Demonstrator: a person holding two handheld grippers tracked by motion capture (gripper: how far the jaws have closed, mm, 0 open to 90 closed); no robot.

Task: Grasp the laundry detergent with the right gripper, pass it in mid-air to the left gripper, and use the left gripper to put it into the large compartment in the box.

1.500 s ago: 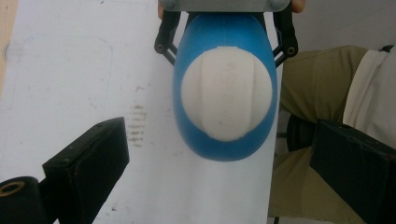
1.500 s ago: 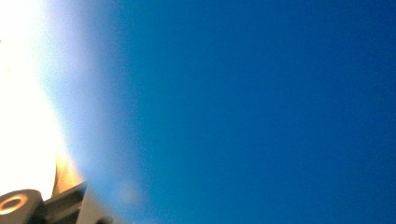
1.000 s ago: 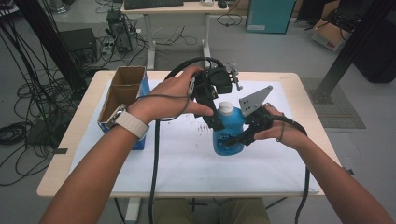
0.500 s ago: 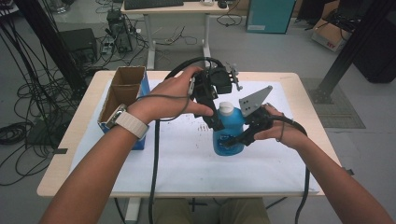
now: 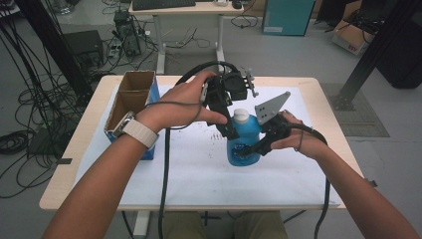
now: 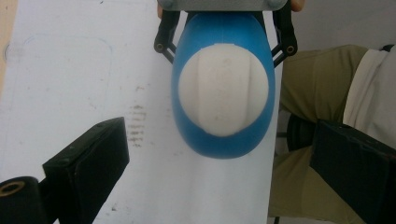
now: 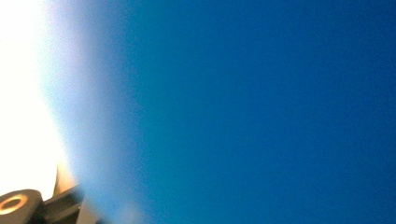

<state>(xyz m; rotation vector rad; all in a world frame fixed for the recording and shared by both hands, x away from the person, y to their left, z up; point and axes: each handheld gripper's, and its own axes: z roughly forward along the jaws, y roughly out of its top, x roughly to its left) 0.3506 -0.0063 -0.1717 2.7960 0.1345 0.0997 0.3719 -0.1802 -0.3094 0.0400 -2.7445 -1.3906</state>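
Observation:
A blue bottle (image 5: 245, 142) with a white cap (image 5: 241, 115) stands upright on the white sheet (image 5: 199, 169) near the table's middle. My right gripper (image 5: 250, 149) comes in from the right and is shut on the bottle's body. In the right gripper view the blue wall of the bottle (image 7: 257, 112) sits right against the lens. My left gripper (image 5: 234, 127) points down over the bottle. In the left gripper view it (image 6: 219, 149) stands open, its jaws wide to either side, with the cap (image 6: 223, 88) beyond them and untouched.
An open cardboard box (image 5: 130, 102) with blue sides stands at the table's left. Cables trail from both grippers toward the near edge of the wooden table (image 5: 89, 129). The person's khaki trouser leg (image 6: 317, 93) lies past the sheet's edge.

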